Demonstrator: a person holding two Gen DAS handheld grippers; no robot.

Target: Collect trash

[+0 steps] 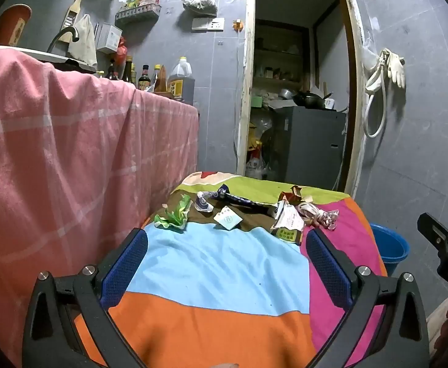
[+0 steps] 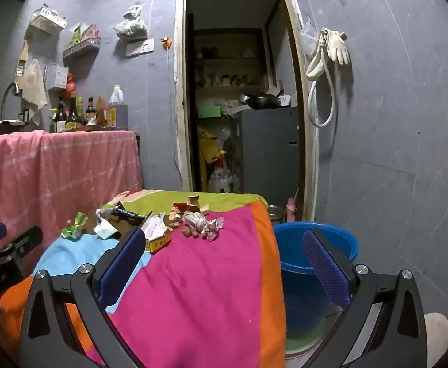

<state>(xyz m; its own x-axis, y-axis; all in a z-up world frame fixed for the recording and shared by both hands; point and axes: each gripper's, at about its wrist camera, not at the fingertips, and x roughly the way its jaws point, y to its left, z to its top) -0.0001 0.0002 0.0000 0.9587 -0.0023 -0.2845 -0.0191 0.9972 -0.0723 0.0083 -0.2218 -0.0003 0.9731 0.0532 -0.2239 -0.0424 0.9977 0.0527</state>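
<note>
Several light, crumpled paper and foil wrappers (image 1: 242,211) lie at 12 o'clock on the multicoloured cloth-covered table (image 1: 217,276), soft and crushable, best pinched at raised folds; left gripper (image 1: 227,263) and right gripper (image 2: 224,263) both spread, empty.

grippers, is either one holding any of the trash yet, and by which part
Nothing is held. The left gripper and the right gripper both stand wide open over the cloth, short of the wrappers, with nothing between their fingers.

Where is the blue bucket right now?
The blue bucket stands on the floor at the right of the cloth-covered table, below the doorway, seen clearest from the right wrist.
</note>
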